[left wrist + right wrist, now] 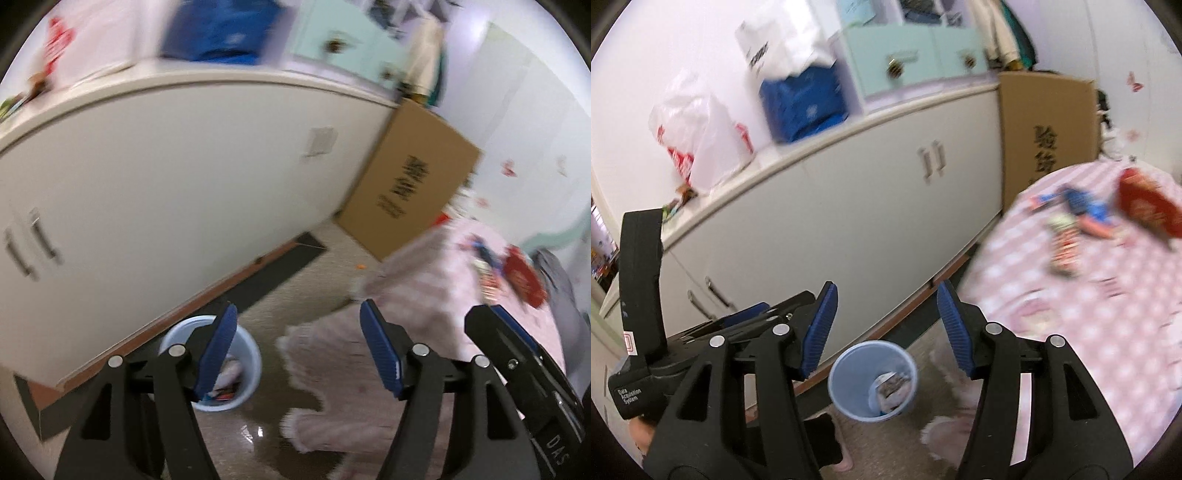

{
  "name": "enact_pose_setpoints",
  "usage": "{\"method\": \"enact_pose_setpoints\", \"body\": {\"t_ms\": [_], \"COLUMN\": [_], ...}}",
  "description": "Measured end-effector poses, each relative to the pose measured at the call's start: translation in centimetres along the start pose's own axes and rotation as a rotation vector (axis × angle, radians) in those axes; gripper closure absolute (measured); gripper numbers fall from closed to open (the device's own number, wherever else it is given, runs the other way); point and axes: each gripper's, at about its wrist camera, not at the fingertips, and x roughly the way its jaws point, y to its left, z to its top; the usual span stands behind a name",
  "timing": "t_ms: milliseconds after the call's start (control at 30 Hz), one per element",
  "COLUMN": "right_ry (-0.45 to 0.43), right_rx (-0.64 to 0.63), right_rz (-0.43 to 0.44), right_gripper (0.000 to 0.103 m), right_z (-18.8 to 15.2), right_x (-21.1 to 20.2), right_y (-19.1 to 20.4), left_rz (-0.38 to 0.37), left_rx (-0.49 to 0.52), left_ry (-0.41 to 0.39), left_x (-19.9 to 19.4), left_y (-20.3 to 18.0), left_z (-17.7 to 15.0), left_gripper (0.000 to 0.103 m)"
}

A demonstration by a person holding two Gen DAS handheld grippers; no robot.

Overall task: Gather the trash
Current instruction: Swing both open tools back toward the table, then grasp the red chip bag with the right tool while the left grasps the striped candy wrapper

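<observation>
Above the floor by the cabinets: I hold both grippers over a light blue bin (873, 380), which stands on the speckled floor (317, 273) just beside the base of the long white cabinet (177, 177).
My left gripper (298, 345): its blue-padded fingers (378, 349) are spread wide with nothing between them; the bin (212, 369) shows behind the left finger.
My right gripper (884, 325): jaws spread apart too, holding nothing; the bin's mouth sits below the gap.
Trash in the bin: a few crumpled wrappers (892, 387) lie inside, against the wall.
Trash still out: a red packet (1148, 208), a blue wrapper (1082, 206) and a striped wrapper (1065, 247) lie near each other on the pink dotted tablecloth (1089, 314), well apart from the bin.
Tablecloth edge: its frilled hem (314, 373) hangs down near the bin.
Beside the cabinet: a cardboard box (410, 177) leans at its far end.
On the cabinet top: a white plastic bag (698, 136) with red print and a blue bag (801, 107), both blurred.
</observation>
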Motion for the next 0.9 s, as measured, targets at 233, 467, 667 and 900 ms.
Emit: {"method": "enact_pose_setpoints", "body": {"t_ms": [233,467,667,900], "right_ry": [-0.045,-0.021,0.015,0.080], "right_rx": [0.033,0.035,-0.006,-0.100], "right_rz": [-0.142,-0.308,-0.391,-0.490], "right_gripper": [0.040,0.032,0.031,0.031], "right_z": [1.4,1.9,2.7,4.8], "right_x": [-5.2,-7.3,-6.3,-2.2], "right_y": [-8.1,-16.1,-19.7,-22.1], "left_rz": [-0.091,-0.088,-0.005,-0.016], "left_rx": [0.187,0.329,0.376,0.394], "left_ry": [-0.023,0.017,0.026,0.083], "left_x": [0.2,3.9,6.7,9.1], "left_y": [-10.5,-17.7,-20.0,-20.8], "left_z": [-0.1,-0.9,-0.4,0.0], "left_gripper": [0.030,0.029,0.029,0.047]}}
